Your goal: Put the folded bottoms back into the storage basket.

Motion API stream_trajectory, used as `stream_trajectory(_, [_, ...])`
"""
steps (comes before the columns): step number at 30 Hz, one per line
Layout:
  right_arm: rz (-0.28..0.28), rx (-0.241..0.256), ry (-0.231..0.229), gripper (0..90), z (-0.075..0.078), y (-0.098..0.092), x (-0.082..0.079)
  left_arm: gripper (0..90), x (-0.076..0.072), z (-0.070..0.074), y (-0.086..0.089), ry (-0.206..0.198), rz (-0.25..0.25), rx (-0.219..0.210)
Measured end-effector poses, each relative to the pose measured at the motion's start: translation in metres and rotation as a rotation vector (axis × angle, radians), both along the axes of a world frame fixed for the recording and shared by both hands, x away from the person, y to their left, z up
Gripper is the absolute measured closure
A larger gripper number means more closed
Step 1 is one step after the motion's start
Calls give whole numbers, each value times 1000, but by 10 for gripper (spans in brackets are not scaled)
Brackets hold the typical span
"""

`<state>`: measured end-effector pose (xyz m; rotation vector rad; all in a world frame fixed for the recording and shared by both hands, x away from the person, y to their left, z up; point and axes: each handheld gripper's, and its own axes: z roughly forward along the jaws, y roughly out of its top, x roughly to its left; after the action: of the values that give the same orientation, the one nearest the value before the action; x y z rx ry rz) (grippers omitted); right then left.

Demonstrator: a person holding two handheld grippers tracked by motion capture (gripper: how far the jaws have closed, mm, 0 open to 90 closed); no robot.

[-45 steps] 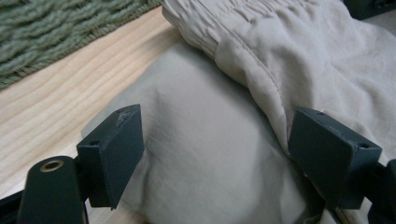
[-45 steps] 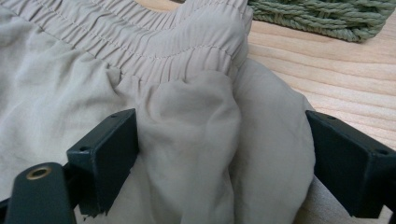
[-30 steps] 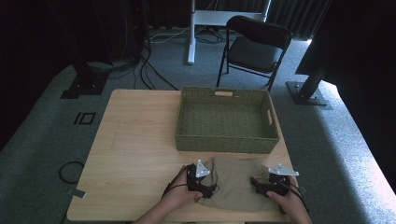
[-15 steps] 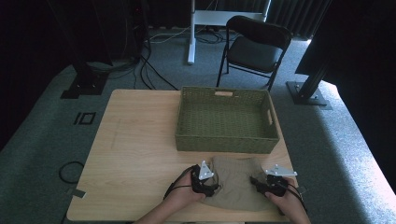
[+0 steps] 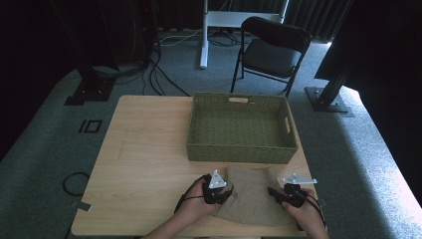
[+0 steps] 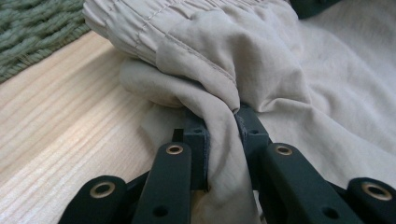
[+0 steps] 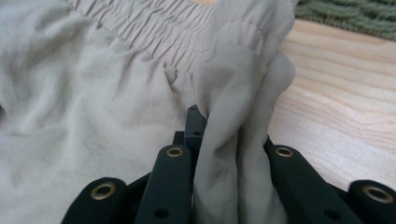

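Both grippers have drawn a little closer to the person's edge of the table since the earlier frames, and the cloth between them looks slightly more gathered; the basket has not shifted.

One beige garment (image 5: 251,196) lies on the wooden table (image 5: 144,159), spread between the two grippers, with its far edge just beside the near wall of the basket. The left gripper (image 5: 222,191) sits at the garment's left edge, the right gripper (image 5: 274,193) at its right edge, and each is held in one hand: the left hand (image 5: 196,201) and the right hand (image 5: 308,214), two in all.

In the left gripper view, the garment (image 6: 280,70) is bunched into a fold that runs down between the two black jaws, which are clenched on it; bare wood lies to one side of the jaws and the green weave shows at the upper corner. In the right gripper view, a thick fold of the garment (image 7: 93,93), near its gathered elastic waistband (image 7: 154,32), is pinched between that gripper's jaws, which are likewise clenched on the cloth.

Beyond both grippers stands one green woven basket (image 5: 199,134), rectangular, with a handle slot in each of its two visible end walls. Farther off, on the grey floor past the table, stands one black folding chair (image 5: 271,50).
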<state>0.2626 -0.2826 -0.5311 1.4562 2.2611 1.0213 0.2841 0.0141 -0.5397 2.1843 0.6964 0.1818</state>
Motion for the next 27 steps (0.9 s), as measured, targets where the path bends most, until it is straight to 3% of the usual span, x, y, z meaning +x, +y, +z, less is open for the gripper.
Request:
stream_trajectory(12, [20, 49, -70, 789, 34, -3, -5, 802, 3, 32, 12, 4, 13, -102])
stream_trajectory(20, [48, 83, -127, 789, 59, -2, -4, 802, 5, 59, 21, -41, 10, -127])
stream_trajectory(27, [67, 103, -168, 790, 81, 2, 2, 802, 9, 82, 28, -81, 6, -121])
